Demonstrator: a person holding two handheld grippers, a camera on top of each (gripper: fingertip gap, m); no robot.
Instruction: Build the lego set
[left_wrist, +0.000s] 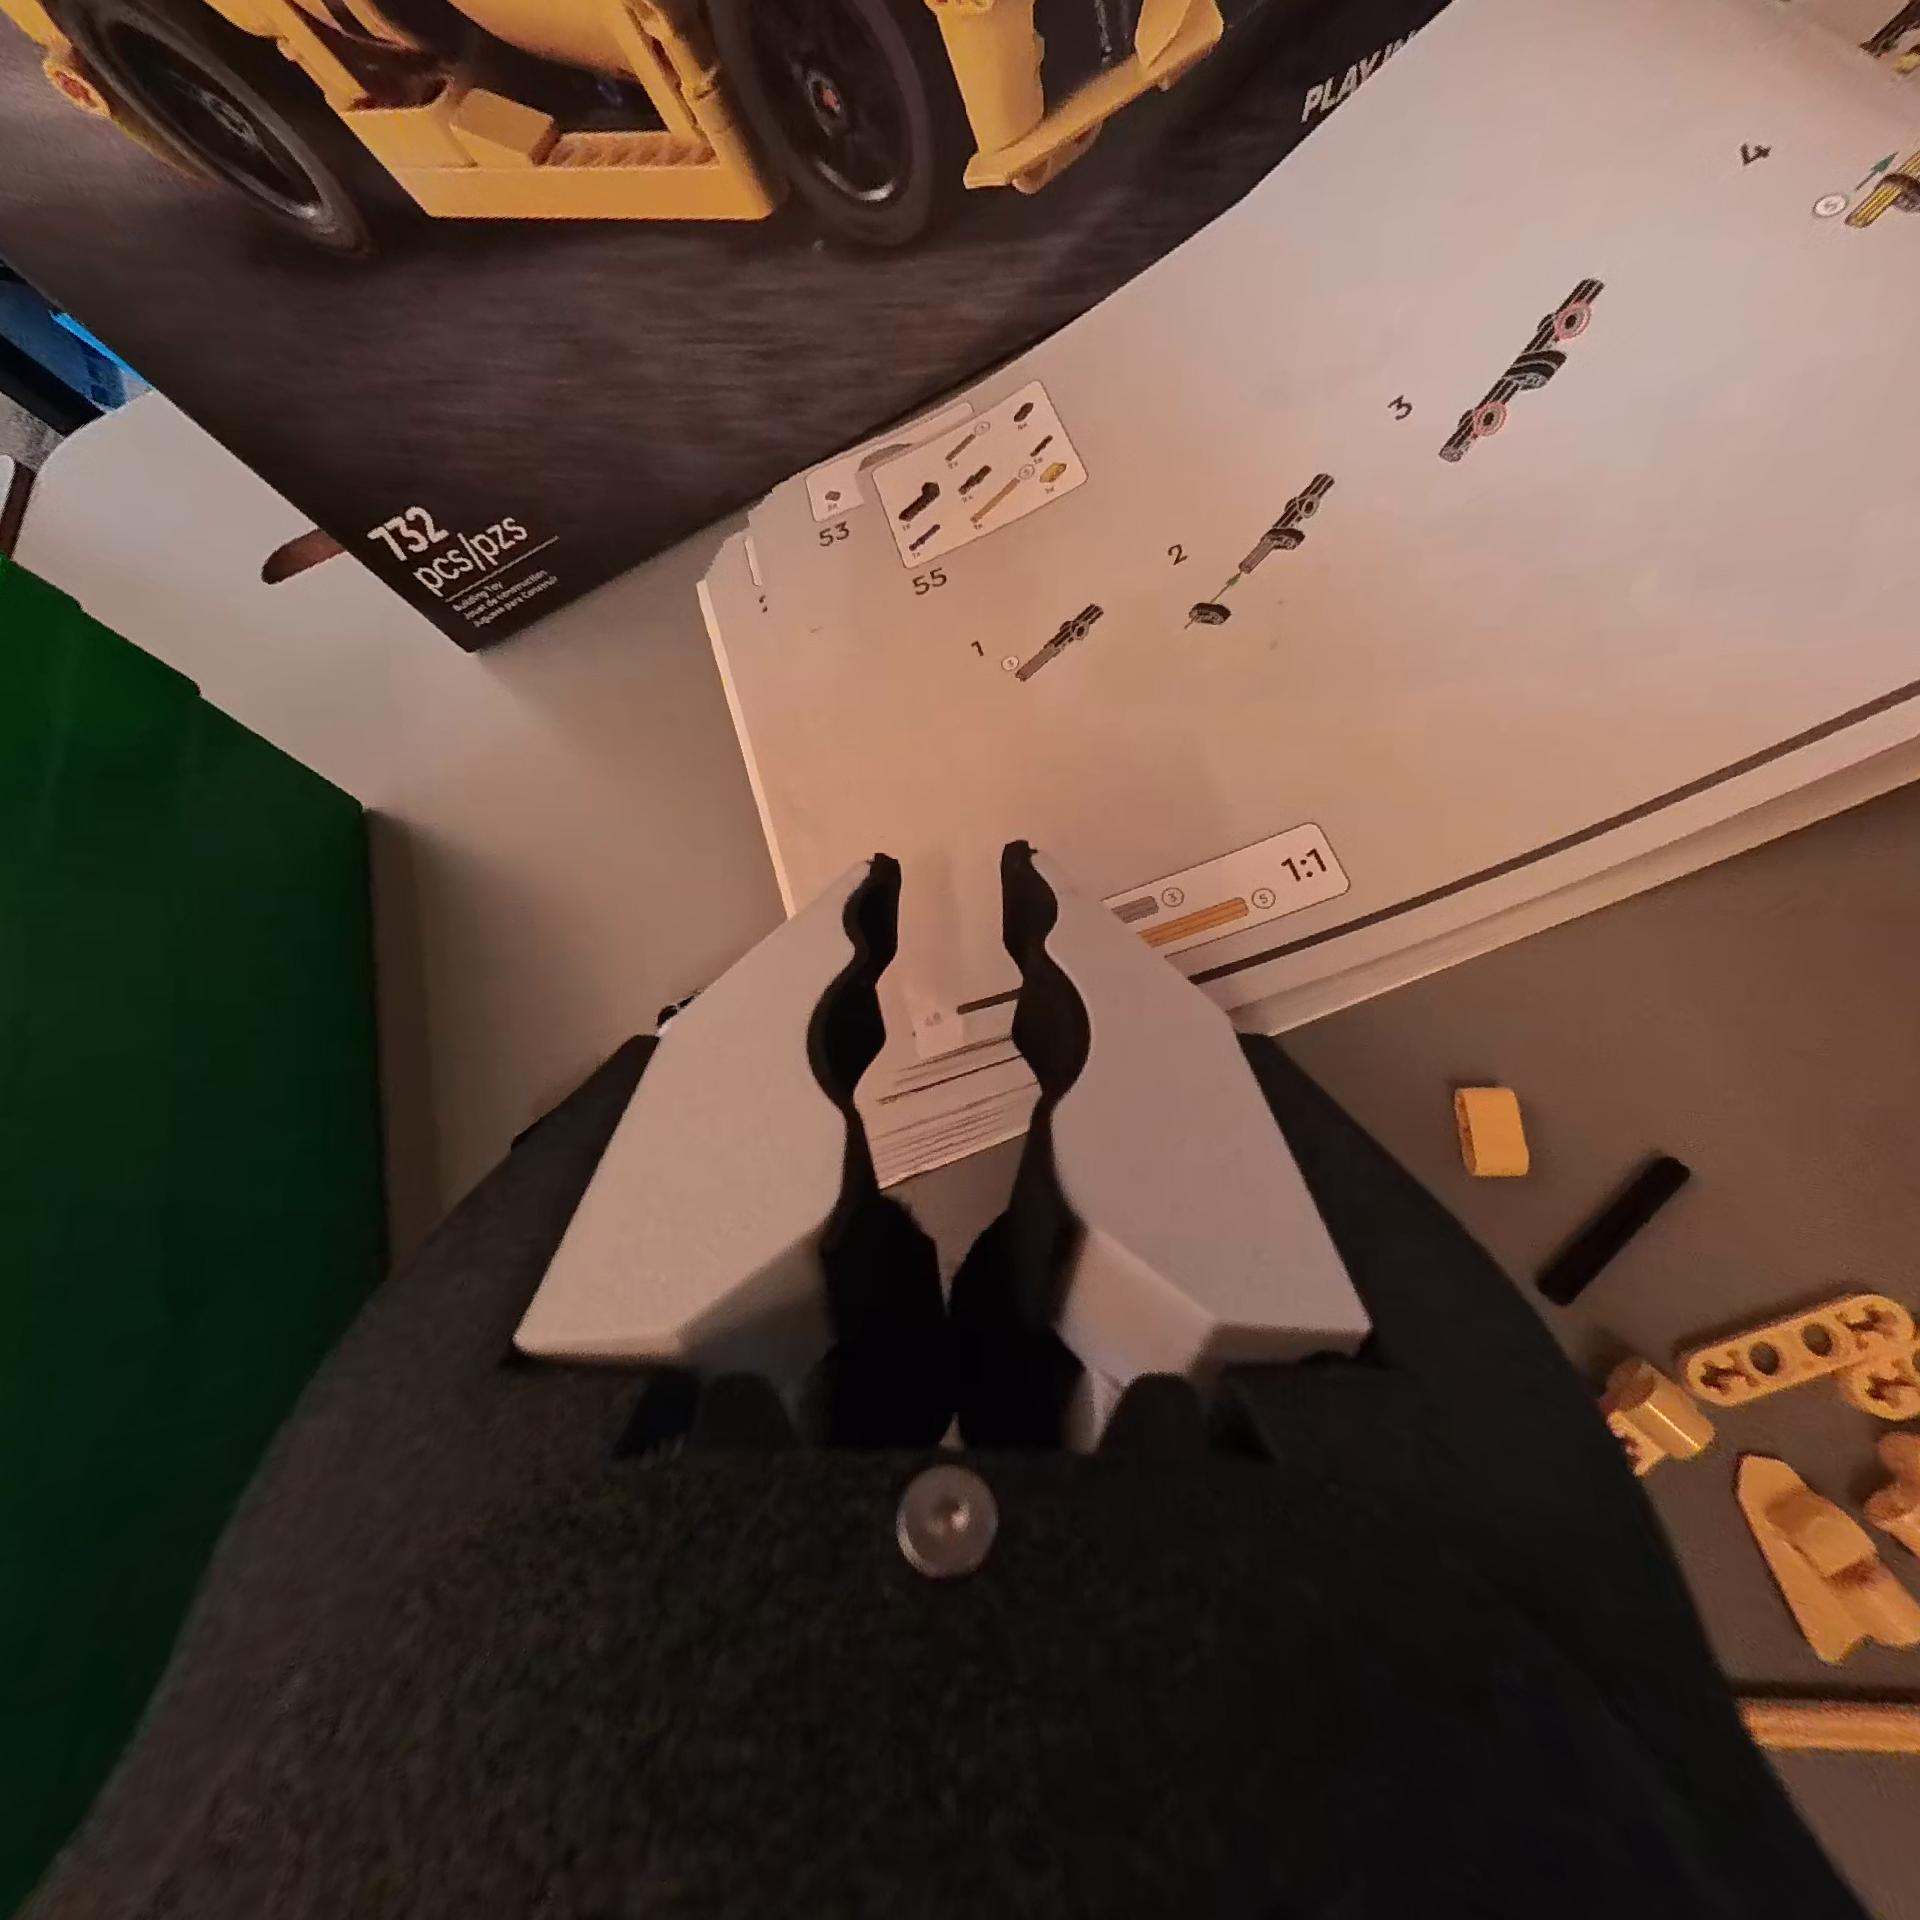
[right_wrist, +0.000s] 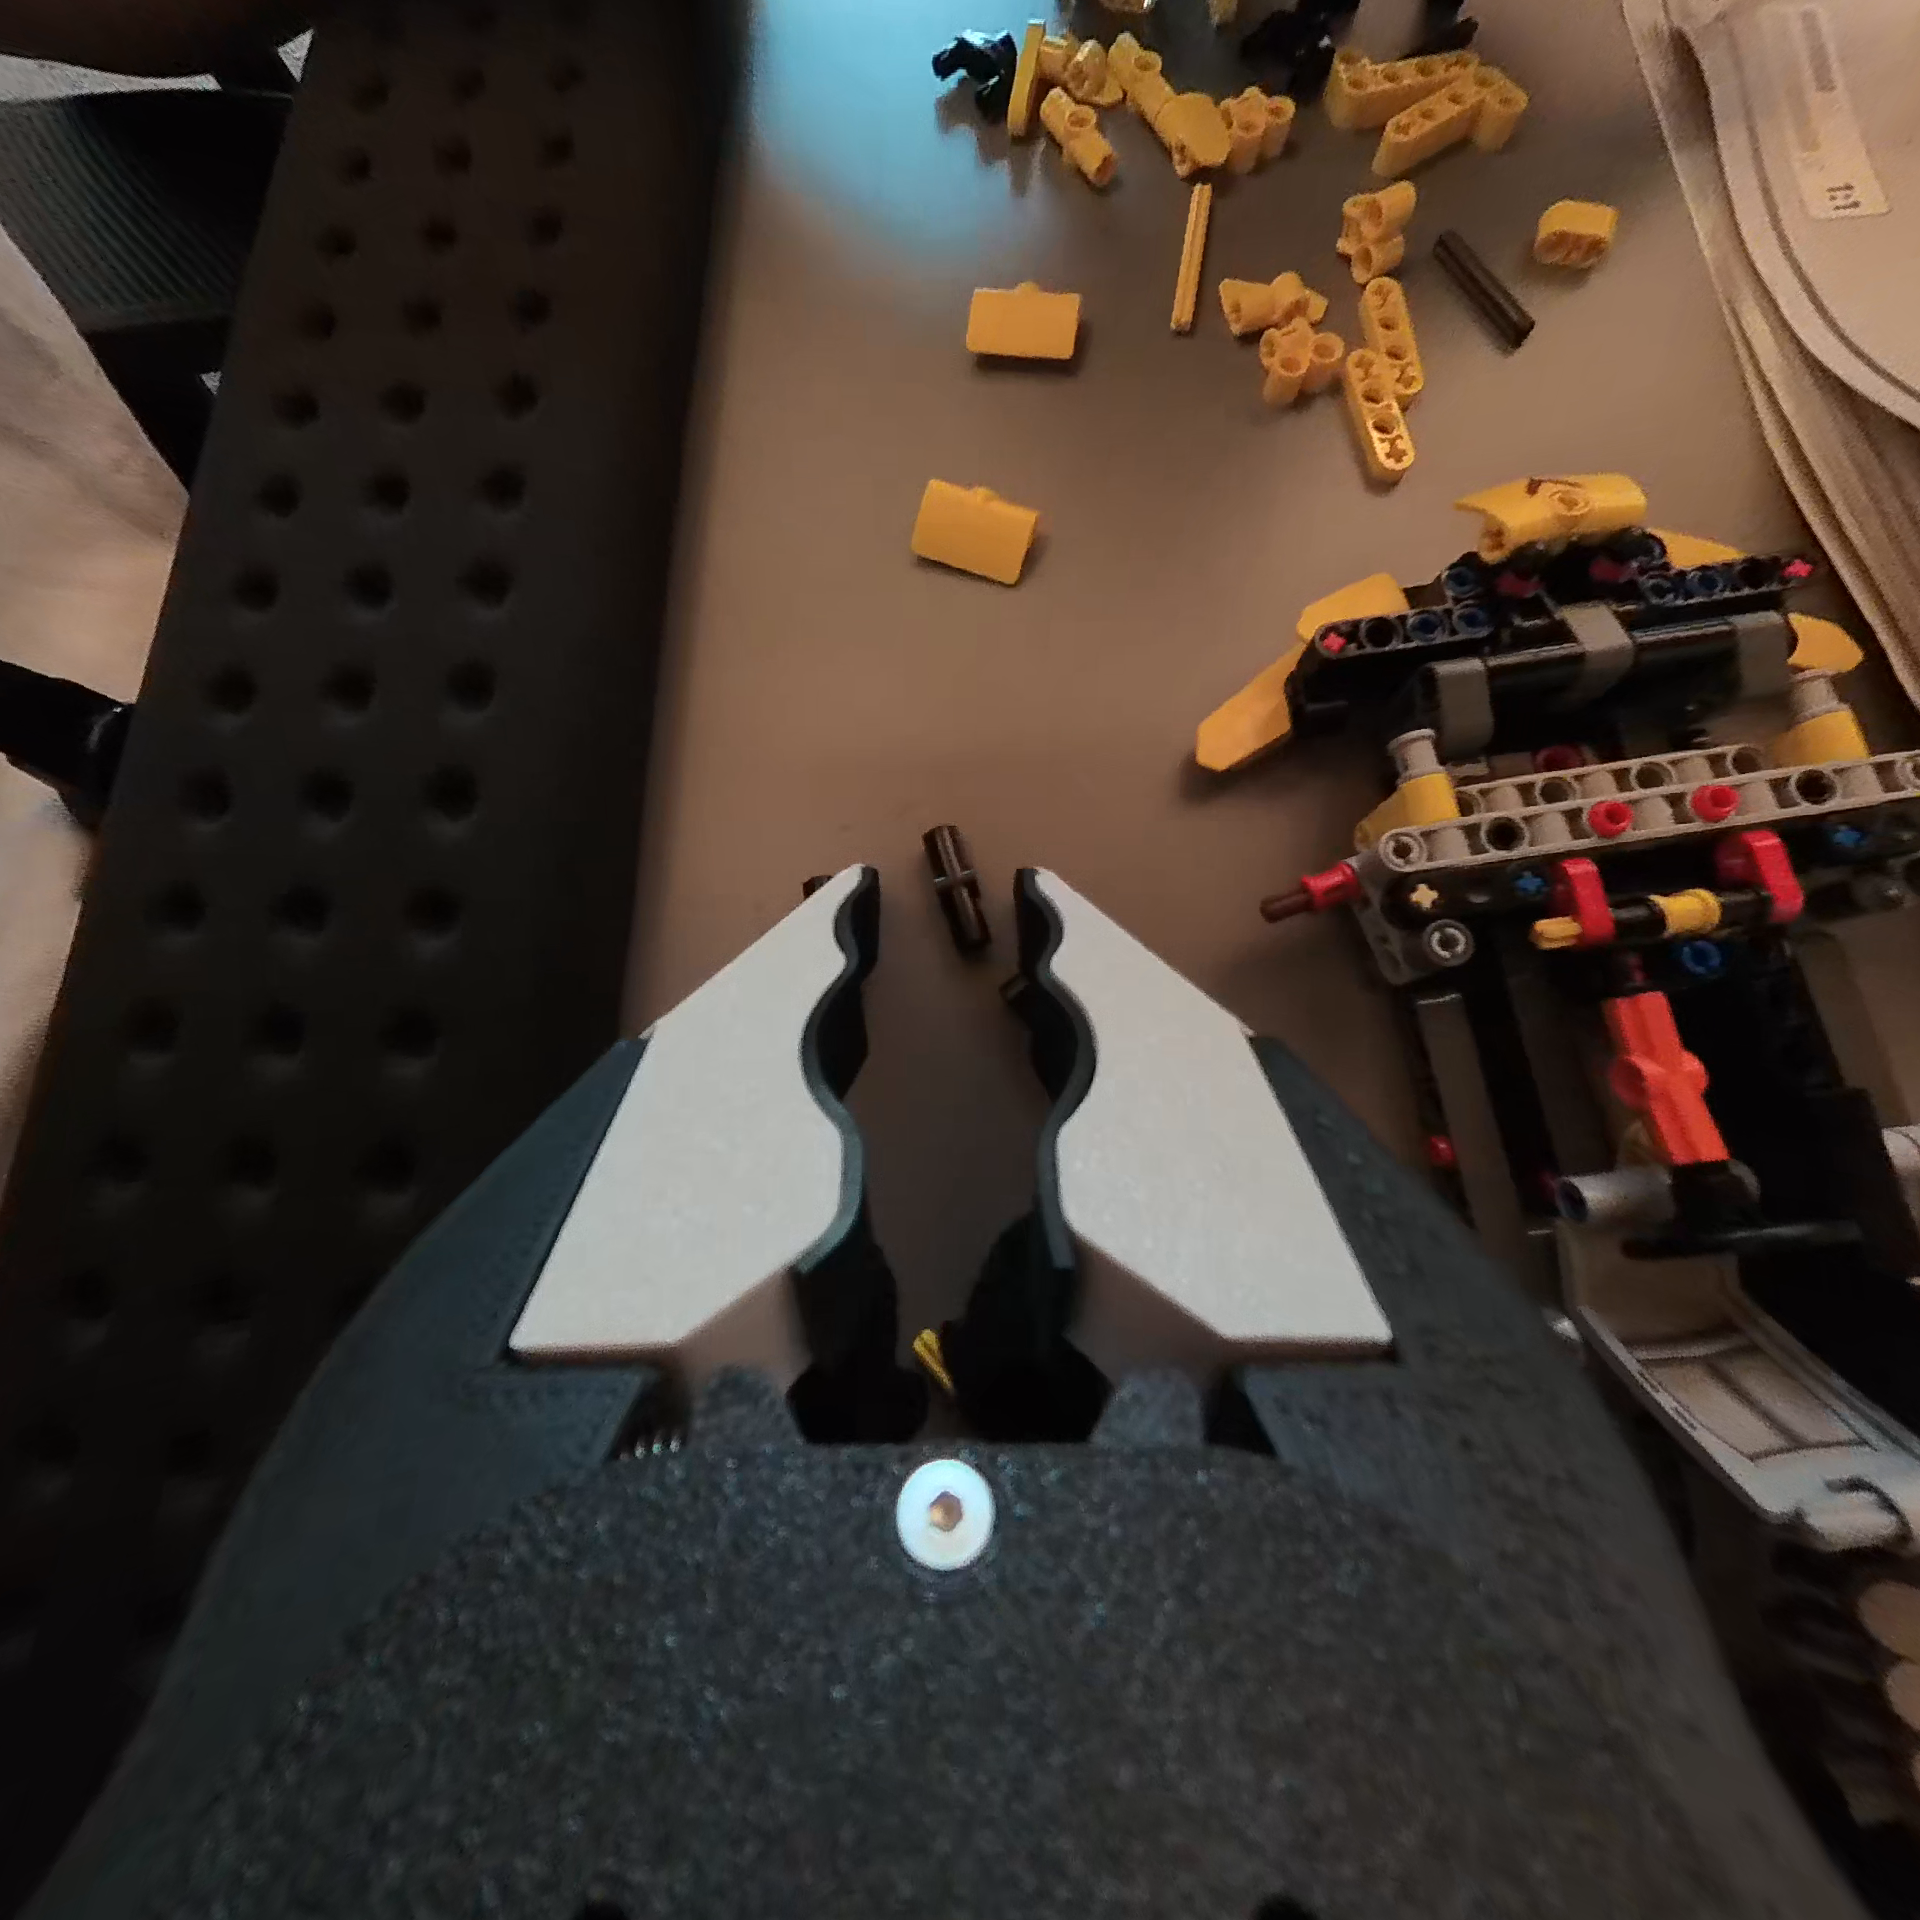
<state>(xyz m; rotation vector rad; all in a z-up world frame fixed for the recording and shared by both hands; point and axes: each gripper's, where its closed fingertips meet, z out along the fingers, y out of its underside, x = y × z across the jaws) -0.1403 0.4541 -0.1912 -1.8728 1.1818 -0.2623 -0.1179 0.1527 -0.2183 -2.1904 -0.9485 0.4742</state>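
Note:
In the right wrist view my right gripper is open, its jaws on either side of a small black pin lying on the table, not touching it. The partly built model, black and grey with yellow and red parts, lies to the right. Loose yellow pieces are scattered farther off. In the left wrist view my left gripper is open and empty, over the lower left corner of the open instruction booklet. Loose yellow parts and a black axle lie to its right.
The set's box lies beyond the booklet. A green surface lies at the left. A black perforated panel runs along the left of the right wrist view. Two yellow curved panels lie ahead of the right gripper. Booklet pages at far right. From my left tips it is roughly 12 cm to the black axle; from my right, 15 cm. It is also in sight in the right wrist view.

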